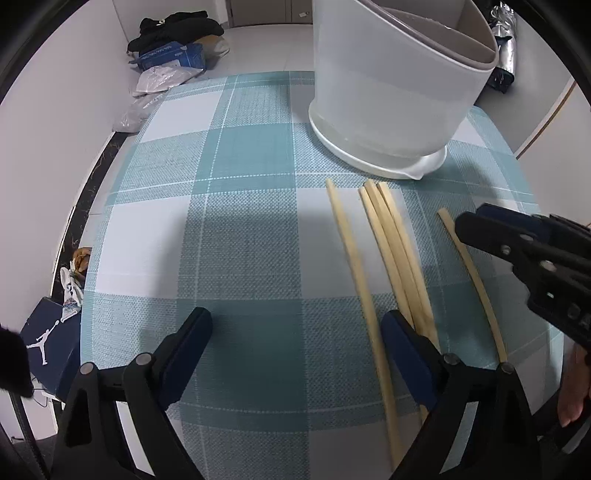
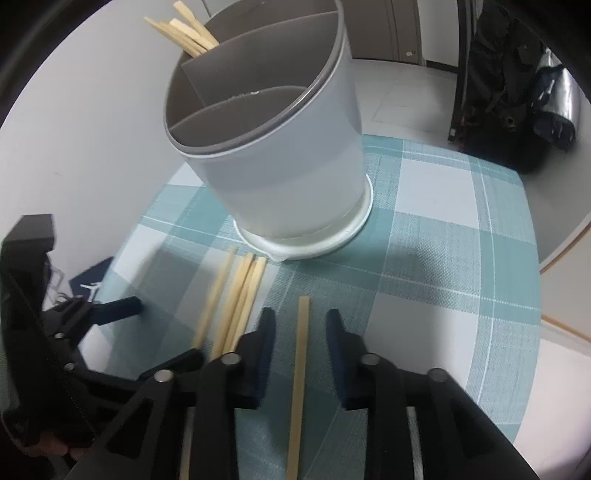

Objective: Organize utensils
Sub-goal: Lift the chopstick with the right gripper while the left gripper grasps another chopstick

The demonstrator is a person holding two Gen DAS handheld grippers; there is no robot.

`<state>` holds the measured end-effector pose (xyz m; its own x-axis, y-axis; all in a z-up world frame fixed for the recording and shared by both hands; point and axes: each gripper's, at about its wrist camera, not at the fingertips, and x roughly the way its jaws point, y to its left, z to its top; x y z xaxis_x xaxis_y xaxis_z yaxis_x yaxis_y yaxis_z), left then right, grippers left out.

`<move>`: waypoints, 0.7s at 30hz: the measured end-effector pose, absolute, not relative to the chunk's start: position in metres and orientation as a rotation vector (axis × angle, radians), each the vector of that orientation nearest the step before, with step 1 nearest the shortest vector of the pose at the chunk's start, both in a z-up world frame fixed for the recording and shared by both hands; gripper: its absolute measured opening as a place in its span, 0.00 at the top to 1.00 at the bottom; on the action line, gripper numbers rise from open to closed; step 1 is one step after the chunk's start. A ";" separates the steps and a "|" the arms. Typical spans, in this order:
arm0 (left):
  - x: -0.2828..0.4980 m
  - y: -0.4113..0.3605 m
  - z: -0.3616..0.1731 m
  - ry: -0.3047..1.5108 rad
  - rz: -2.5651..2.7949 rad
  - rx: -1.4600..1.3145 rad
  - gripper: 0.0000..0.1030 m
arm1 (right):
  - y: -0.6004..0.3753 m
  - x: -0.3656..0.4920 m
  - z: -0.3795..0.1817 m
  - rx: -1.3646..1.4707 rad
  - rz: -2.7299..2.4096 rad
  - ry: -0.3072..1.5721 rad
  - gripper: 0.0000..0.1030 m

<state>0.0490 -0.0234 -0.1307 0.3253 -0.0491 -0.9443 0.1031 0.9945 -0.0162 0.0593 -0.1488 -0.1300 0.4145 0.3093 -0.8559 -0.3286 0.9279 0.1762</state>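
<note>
A white utensil holder [image 1: 388, 92] [image 2: 288, 166] with grey dividers stands on a saucer at the far side of the checked tablecloth [image 1: 221, 229]. Several chopsticks [image 2: 184, 33] lean in its far compartment. On the cloth lie a lone chopstick [image 1: 354, 258], a bunch of three [image 1: 395, 251] [image 2: 236, 302], and another lone one [image 1: 472, 273] [image 2: 299, 369]. My left gripper [image 1: 297, 332] [image 2: 155, 332] is open wide, with the first lone chopstick just inside its right finger. My right gripper [image 2: 300, 325] [image 1: 476, 225] straddles the other lone chopstick, open, its pads clear of it.
The table's left edge drops to a floor with a blue shoebox [image 1: 48, 343], dark clothes and plastic bags [image 1: 173, 44]. A black bag [image 2: 509, 92] stands on the floor beyond the far right corner. Bare cloth [image 2: 443, 277] stretches to the right of the holder.
</note>
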 end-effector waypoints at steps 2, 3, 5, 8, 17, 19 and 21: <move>0.048 -0.021 -0.130 1.239 -0.095 0.048 0.12 | -0.143 0.060 -0.134 -0.056 0.383 1.075 0.71; 0.048 -0.018 -0.130 1.241 -0.091 0.044 0.12 | -0.139 0.061 -0.136 -0.074 0.373 1.079 0.71; 0.050 -0.012 -0.131 1.243 -0.084 0.035 0.14 | -0.131 0.061 -0.141 -0.126 0.355 1.087 0.71; 0.051 -0.003 -0.129 1.242 -0.092 -0.010 0.16 | -0.112 0.056 -0.145 -0.239 0.332 1.053 0.74; 0.056 0.017 -0.123 1.225 -0.082 -0.212 0.16 | -0.116 0.066 -0.145 -0.117 0.357 1.076 0.94; 0.059 0.013 -0.121 1.211 -0.080 -0.217 0.16 | -0.134 0.071 -0.144 0.017 0.367 1.092 0.94; 0.067 0.005 -0.120 1.202 -0.087 -0.200 0.16 | -0.152 0.076 -0.142 0.129 0.373 1.098 0.94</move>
